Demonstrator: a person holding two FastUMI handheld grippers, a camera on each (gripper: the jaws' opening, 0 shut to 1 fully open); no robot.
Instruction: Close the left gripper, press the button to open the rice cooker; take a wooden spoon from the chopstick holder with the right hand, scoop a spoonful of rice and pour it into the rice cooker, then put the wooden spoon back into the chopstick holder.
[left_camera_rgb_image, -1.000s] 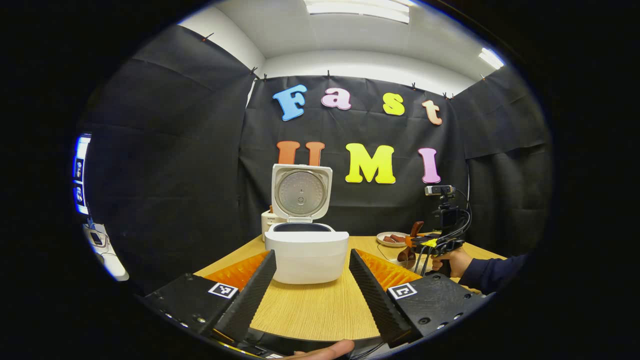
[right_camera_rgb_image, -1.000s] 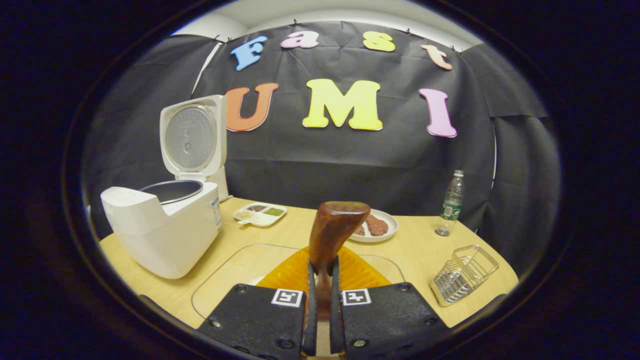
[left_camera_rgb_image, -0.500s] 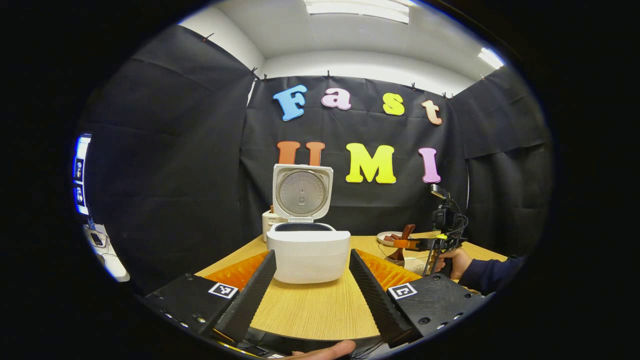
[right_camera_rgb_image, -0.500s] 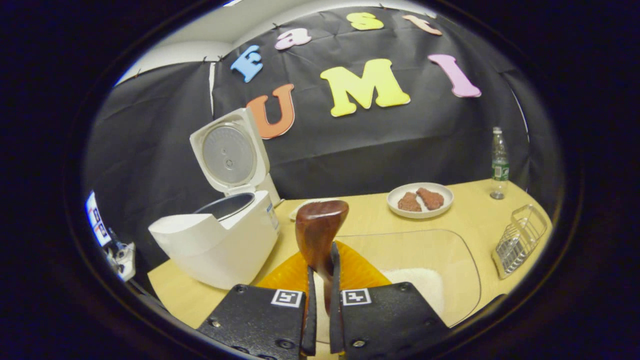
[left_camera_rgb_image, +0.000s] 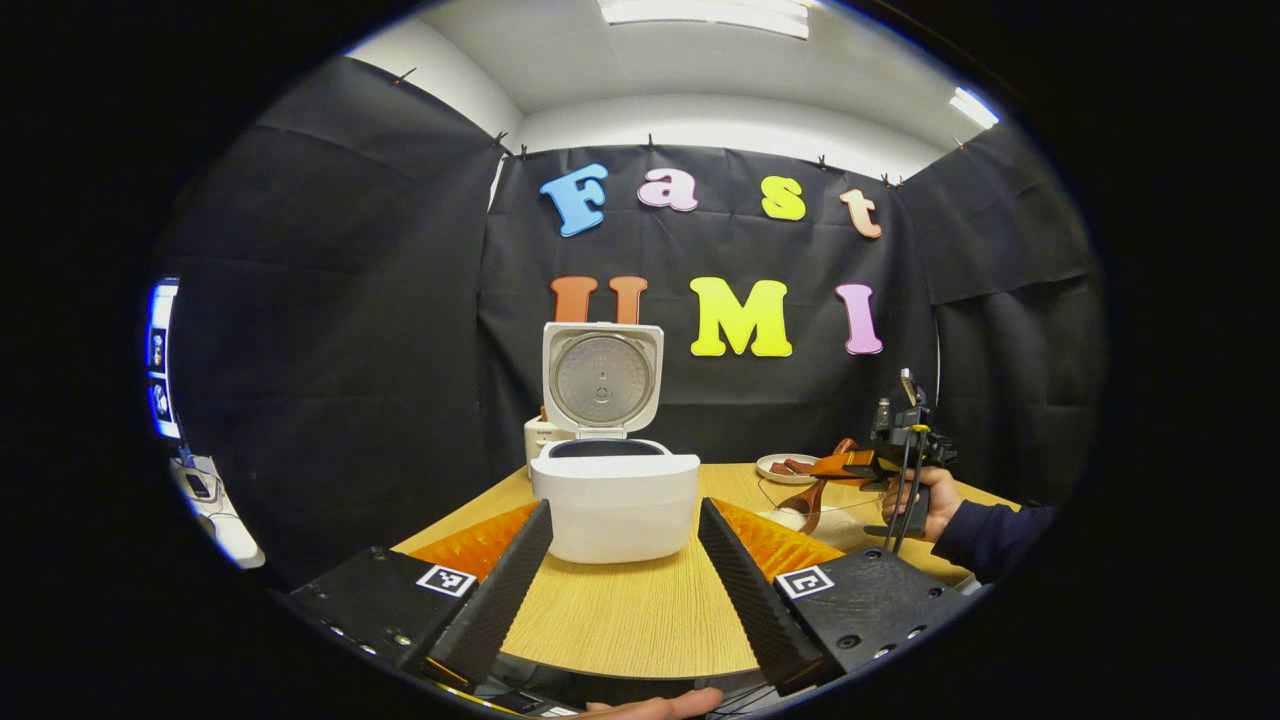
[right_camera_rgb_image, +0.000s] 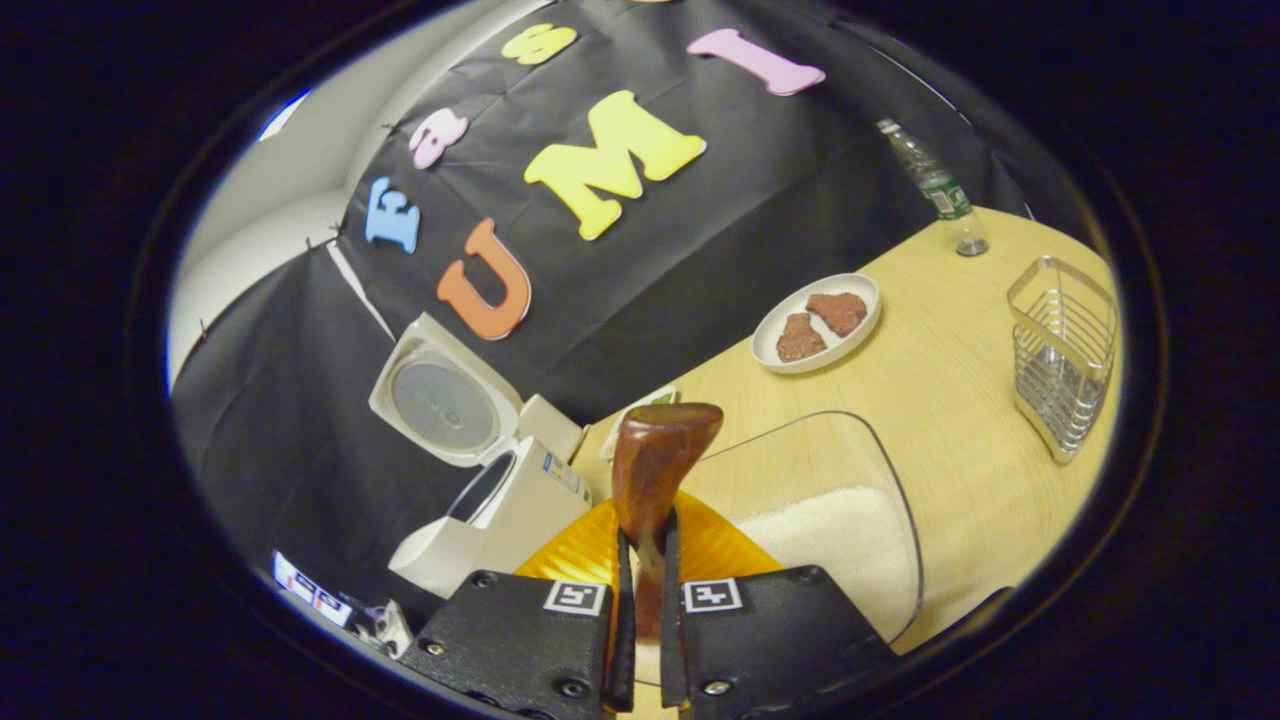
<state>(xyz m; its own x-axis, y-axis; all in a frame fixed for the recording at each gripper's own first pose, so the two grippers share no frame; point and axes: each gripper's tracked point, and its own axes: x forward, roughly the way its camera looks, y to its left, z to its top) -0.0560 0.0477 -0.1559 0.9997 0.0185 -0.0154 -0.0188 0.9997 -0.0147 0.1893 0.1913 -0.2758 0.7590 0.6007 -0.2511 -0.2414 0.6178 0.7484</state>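
Wooden spoon (right_camera_rgb_image: 655, 470): clamped between both fingers of the right gripper (right_camera_rgb_image: 640, 620), bowl end forward, tilted over the clear rice container (right_camera_rgb_image: 850, 520).
Right gripper, left gripper view (left_camera_rgb_image: 865, 465): at 3 o'clock, held by a hand (left_camera_rgb_image: 925, 500), spoon (left_camera_rgb_image: 815, 490) angled down.
Left gripper (left_camera_rgb_image: 625, 580): jaws spread wide, grasping nothing.
Rice cooker (left_camera_rgb_image: 615, 500): lid (left_camera_rgb_image: 602, 378) upright, at 12 o'clock from the left gripper, on the table (left_camera_rgb_image: 640, 620).
Chopstick holder (right_camera_rgb_image: 1062, 350): wire, at 2 o'clock in the right gripper view.
Plate (right_camera_rgb_image: 815, 320): at 1 o'clock.
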